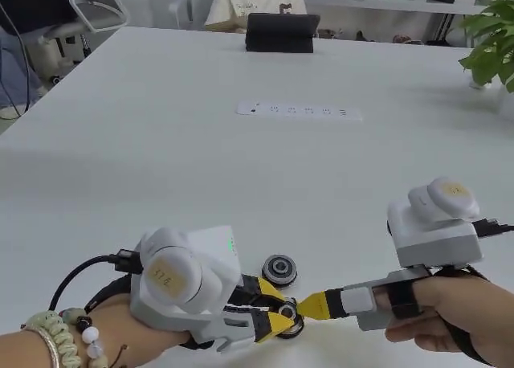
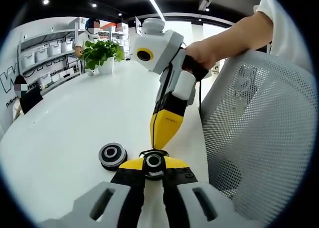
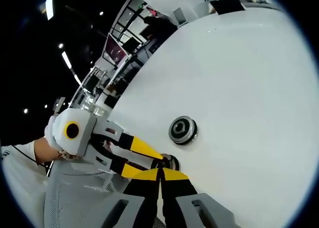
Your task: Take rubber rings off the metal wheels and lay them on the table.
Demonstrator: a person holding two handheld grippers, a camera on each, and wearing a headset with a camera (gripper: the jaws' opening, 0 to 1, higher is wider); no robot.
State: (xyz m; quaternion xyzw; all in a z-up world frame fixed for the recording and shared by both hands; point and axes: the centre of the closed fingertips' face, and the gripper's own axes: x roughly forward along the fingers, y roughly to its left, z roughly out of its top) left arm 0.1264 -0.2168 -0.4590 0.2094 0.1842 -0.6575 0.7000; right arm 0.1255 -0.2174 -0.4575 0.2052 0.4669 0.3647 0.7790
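Note:
My left gripper (image 1: 285,316) (image 2: 153,164), at the table's near edge, is shut on a small metal wheel (image 1: 291,313) (image 2: 153,160) that carries a black rubber ring. My right gripper (image 1: 310,306) (image 3: 160,172) comes in from the right. Its yellow tips (image 2: 160,138) are shut and pinch the rim of that rubber ring (image 2: 148,152), which lifts slightly off the wheel. In the right gripper view the held wheel (image 3: 168,162) is half hidden behind the jaws. A second wheel (image 1: 279,268) (image 2: 112,155) (image 3: 183,129), ring still on, lies flat on the white table (image 1: 201,167) just beyond.
A white power strip (image 1: 299,111) lies mid-table. Farther back stands a black tablet case (image 1: 281,32) in front of a seated person, with a potted plant (image 1: 491,42) at the right edge. A mesh chair (image 2: 259,138) stands by the near table edge.

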